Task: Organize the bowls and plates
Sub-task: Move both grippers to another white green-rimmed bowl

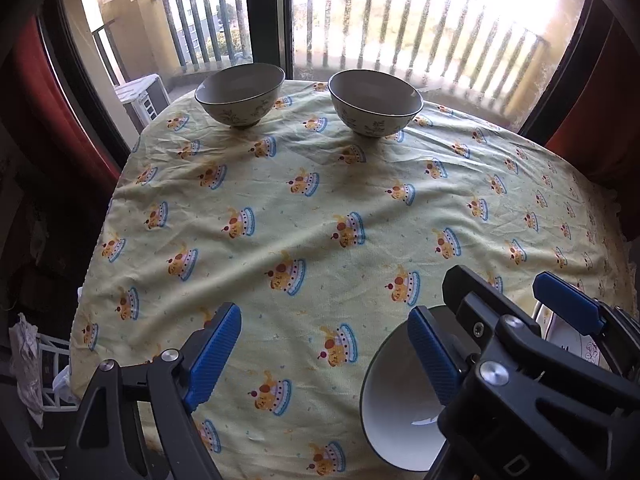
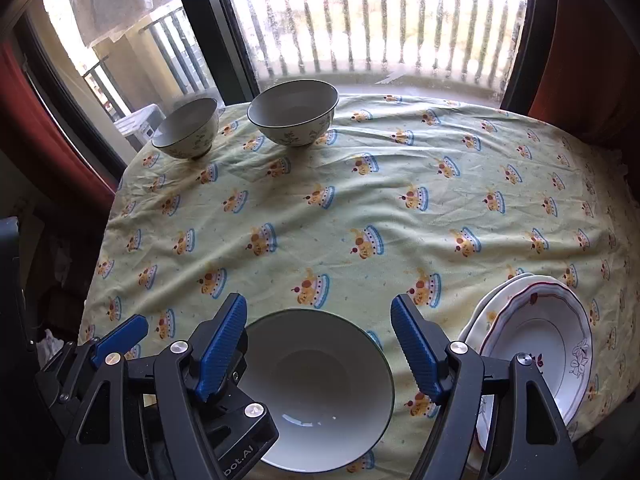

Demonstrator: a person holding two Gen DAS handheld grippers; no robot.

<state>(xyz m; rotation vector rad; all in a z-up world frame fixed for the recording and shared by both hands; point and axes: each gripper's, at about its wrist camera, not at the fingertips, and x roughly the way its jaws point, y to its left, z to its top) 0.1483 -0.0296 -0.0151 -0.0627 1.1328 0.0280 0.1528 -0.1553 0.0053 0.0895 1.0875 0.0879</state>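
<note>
Far ahead of your tongs is a big window (image 2: pixel 360 20) with bright light, railing bars (image 1: pixel 420 32) outside, and red curtains (image 1: pixel 36 92) at both sides.

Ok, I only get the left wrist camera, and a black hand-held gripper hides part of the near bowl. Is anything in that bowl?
Observer: No. The right wrist camera shows the whole near bowl, and it is empty, plain white inside.
Operator: And the white thing at my right edge?
Observer: That is a stack of plates lying to the right of the bowl. The top one has a dark red line around its wavy rim and a flower drawing.
</note>
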